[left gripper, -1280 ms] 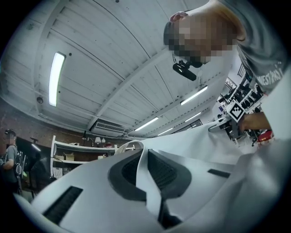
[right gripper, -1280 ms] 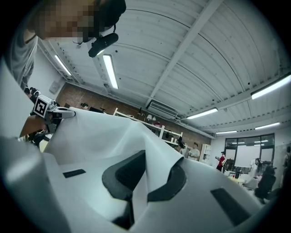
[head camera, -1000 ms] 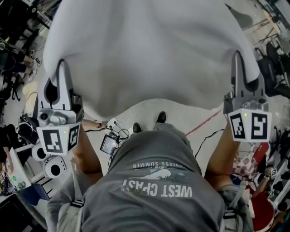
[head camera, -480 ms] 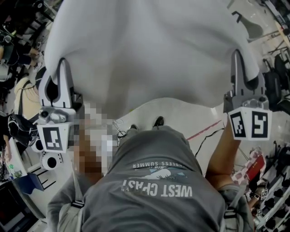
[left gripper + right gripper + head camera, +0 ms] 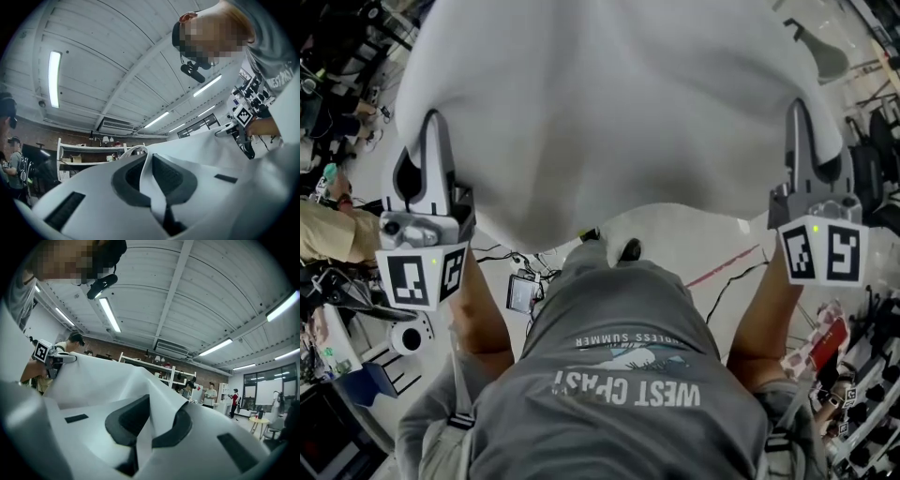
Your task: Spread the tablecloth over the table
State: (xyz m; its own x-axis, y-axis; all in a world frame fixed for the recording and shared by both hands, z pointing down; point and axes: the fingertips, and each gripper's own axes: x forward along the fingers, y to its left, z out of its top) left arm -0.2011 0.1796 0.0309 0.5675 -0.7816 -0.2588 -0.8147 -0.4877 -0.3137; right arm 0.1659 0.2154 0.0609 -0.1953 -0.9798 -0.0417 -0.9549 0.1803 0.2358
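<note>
The white tablecloth [image 5: 609, 103] hangs spread out in front of me, held up by two corners, and it hides whatever lies under it. My left gripper [image 5: 431, 120] is shut on the cloth's left corner; in the left gripper view a fold of tablecloth [image 5: 197, 154] runs up between its dark pads [image 5: 171, 176]. My right gripper [image 5: 797, 107] is shut on the right corner, and the tablecloth [image 5: 108, 376] is pinched between its pads [image 5: 133, 420]. Each gripper shows small in the other's view: the right gripper [image 5: 240, 123], the left gripper [image 5: 49, 356].
Below the cloth's near edge are my shoes [image 5: 630, 248], cables and a small screen [image 5: 523, 294] on the floor, and a red floor line [image 5: 724, 266]. Equipment crowds both sides. A person [image 5: 328, 234] stands at the left; other people [image 5: 210, 394] stand by shelves [image 5: 161, 373].
Both grippers have kept their hold on the corners. The cloth's near edge has come closer to my feet and now partly covers the shoes. The floor around me has shifted in view.
</note>
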